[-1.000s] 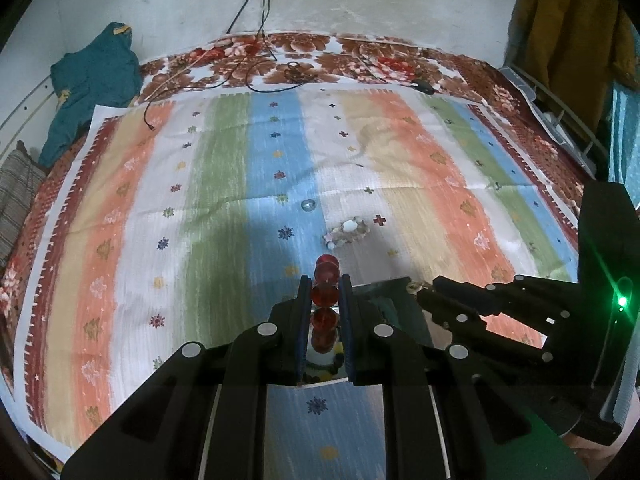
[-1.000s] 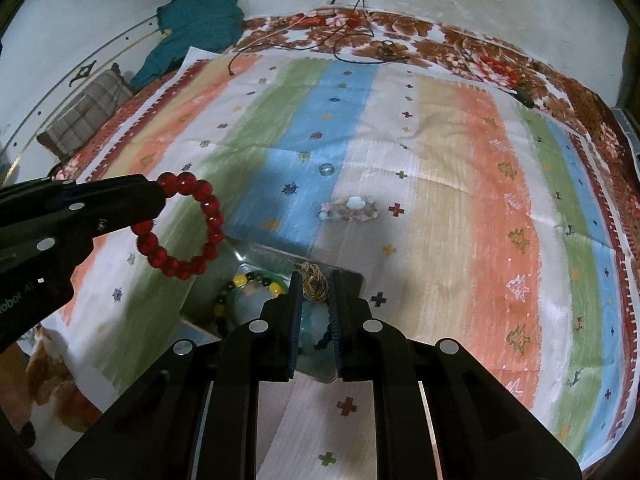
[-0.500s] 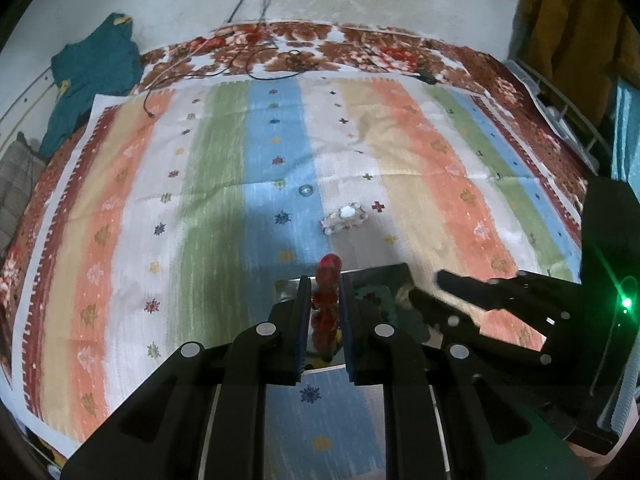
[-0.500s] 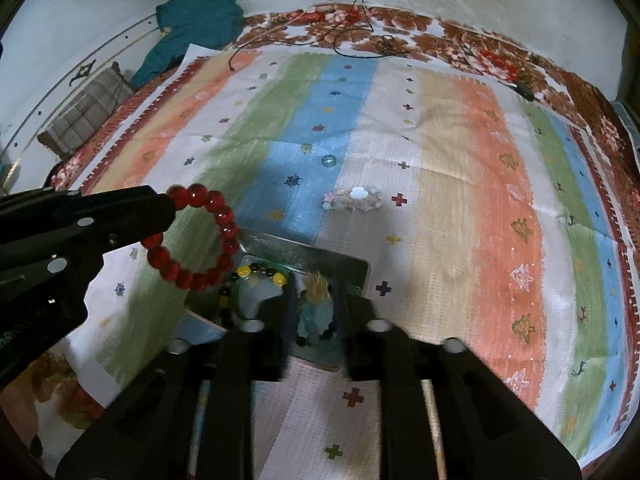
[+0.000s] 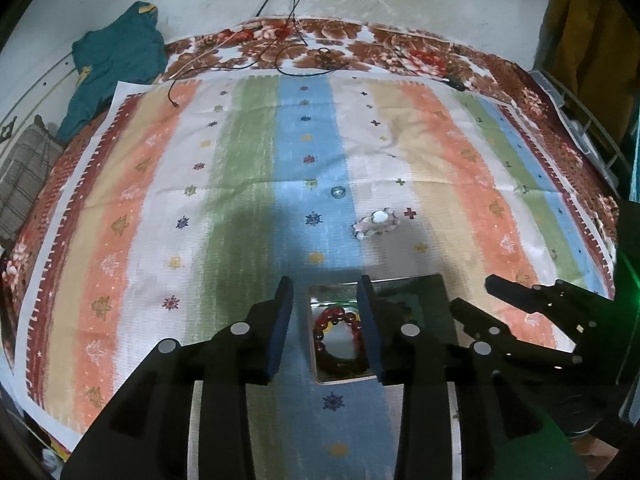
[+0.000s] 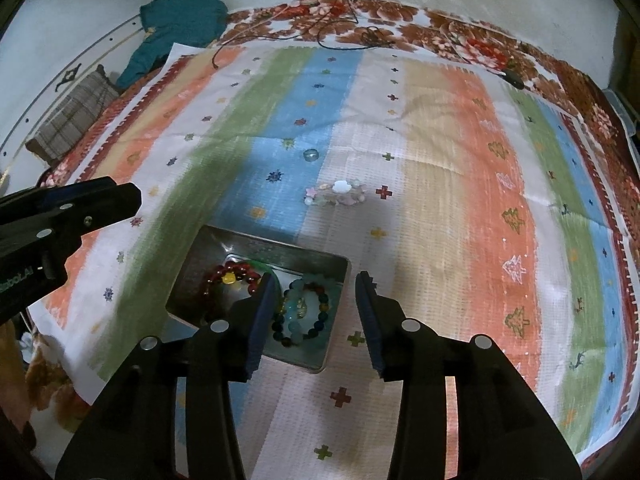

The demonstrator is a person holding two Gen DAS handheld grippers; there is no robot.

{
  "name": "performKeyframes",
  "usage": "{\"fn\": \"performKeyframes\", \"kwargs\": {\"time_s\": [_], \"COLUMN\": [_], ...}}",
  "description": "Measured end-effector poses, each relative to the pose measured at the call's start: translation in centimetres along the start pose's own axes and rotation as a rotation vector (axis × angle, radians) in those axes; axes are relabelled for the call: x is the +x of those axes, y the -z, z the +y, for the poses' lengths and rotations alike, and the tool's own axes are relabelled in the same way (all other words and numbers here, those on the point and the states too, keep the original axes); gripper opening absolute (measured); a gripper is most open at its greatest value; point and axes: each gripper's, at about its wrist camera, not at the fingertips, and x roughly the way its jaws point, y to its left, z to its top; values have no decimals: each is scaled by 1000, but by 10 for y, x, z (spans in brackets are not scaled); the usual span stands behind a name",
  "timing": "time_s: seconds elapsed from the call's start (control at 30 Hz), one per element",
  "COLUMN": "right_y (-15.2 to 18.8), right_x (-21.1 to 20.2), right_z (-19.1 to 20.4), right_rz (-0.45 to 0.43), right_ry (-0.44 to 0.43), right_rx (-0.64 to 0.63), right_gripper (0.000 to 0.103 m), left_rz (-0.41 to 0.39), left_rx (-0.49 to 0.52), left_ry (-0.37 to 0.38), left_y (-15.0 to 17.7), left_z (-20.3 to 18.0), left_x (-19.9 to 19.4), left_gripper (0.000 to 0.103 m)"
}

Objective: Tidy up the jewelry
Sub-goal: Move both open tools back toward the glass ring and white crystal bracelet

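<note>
**A:** Left wrist view first. What are you holding?

**Me:** Nothing. My left gripper (image 5: 325,294) has just been opening, and its jaws now stand apart and empty over the shallow rectangular metal tin (image 5: 424,286). The dark red round-bead bracelet (image 5: 340,336) lies flat in the tin below them, touching neither pad.

**A:** And the other hand?

**Me:** Same there. My right gripper (image 6: 316,294) has just been opening too, nothing between its jaws. Under it, in the tin's right half, lies the multicoloured blue-and-green bead bracelet (image 6: 304,316), just beside the red one.

**A:** Why both hands over one tin?

**Me:** I judge it's the collecting place: each hand lets its piece go straight down, so the beads land inside the walls and don't roll off.

**A:** Anything left out?

**Me:** Yes. A pale, whitish bead bracelet (image 6: 338,194) and a small clear glass bead or ring (image 6: 310,155) lie on the cloth beyond the tin, well apart from it.

**A:** The surface?

**Me:** A striped woven cloth (image 6: 460,200) in orange, green, blue and cream, spread over a brown floral bedcover (image 5: 360,46) against a stained pale wall. A teal garment (image 5: 116,56) is heaped in the far left corner; black cables (image 5: 280,12) trail down the wall.
</note>
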Motion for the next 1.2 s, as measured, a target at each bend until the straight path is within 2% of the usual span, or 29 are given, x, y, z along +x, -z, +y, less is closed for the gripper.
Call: {"fn": "performKeyframes", "kwargs": {"time_s": [0.1, 0.17, 0.3, 0.47, 0.53, 0.77, 1.0, 1.2], "right_y": [-2, -4, -9, -17, -22, -37, -46, -55], "right_x": [2, 3, 6, 18, 23, 42, 74, 89], "right_z": [-3, -6, -10, -19, -23, -29, -33, -41], "right_rz": [-5, -9, -15, -11, -17, -19, 16, 32], "right_ry": [4, 10, 5, 27, 36, 60, 105, 95], "right_rx": [13, 20, 21, 32, 40, 55, 18, 30], "right_gripper": [47, 54, 58, 59, 59, 59, 59, 59], "left_rz": [9, 19, 24, 25, 27, 39, 56, 57], "left_rx": [4, -5, -26, -34, -40, -10, -37, -21], "left_ry": [-2, 2, 6, -2, 14, -12, -19, -19], "left_y": [-2, -4, -10, -24, -31, -42, -55, -63], "left_z": [0, 2, 3, 5, 5, -4, 4, 3], "left_x": [8, 14, 24, 36, 40, 62, 84, 98], "left_gripper": [42, 42, 42, 45, 50, 50, 50, 50]}}
